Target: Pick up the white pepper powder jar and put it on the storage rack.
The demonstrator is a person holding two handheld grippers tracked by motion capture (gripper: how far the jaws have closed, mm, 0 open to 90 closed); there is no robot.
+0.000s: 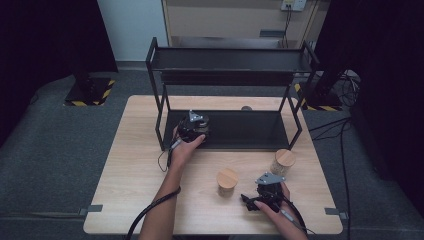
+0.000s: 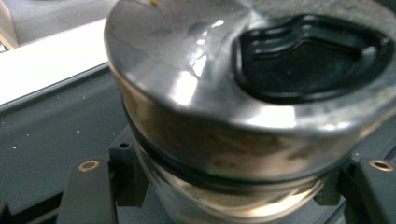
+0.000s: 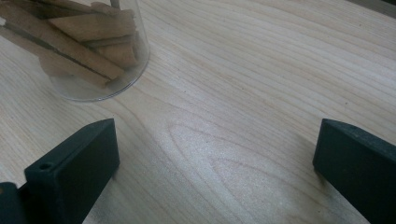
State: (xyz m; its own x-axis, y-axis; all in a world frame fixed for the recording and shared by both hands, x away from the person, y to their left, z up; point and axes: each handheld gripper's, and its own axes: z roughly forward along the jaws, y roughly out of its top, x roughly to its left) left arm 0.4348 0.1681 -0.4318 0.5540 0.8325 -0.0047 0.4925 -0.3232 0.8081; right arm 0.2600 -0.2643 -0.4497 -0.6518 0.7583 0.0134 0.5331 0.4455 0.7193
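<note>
A jar point(image 2: 224, 116) with a metal lid is being held in the left gripper point(image 1: 192, 131), jaws clamped on its glass body just under the lid, as seen in the left gripper view. It's being kept upright over the lower shelf point(image 1: 250, 131) of the black rack point(image 1: 230, 60), near the shelf's left end. So the relation that matters: the shelf floor is lying straight below the jar, the rack's left post point(image 1: 159, 117) is standing close on the left, and plenty of bare shelf is being left open toward the right. The top shelf is sitting well above, so headroom isn't looking like a problem.

Further right on the tabletop point(image 1: 125, 190), two wood-lidded jars are being left standing: one point(image 1: 227, 182) near the middle, another point(image 1: 283, 162) closer to the right edge. The right gripper point(image 1: 252, 202) is being rested low at the front, jaws wide apart and gripping nothing. The middle jar is lying just to its left, so the right hand is clearly the nearer one for it.
</note>
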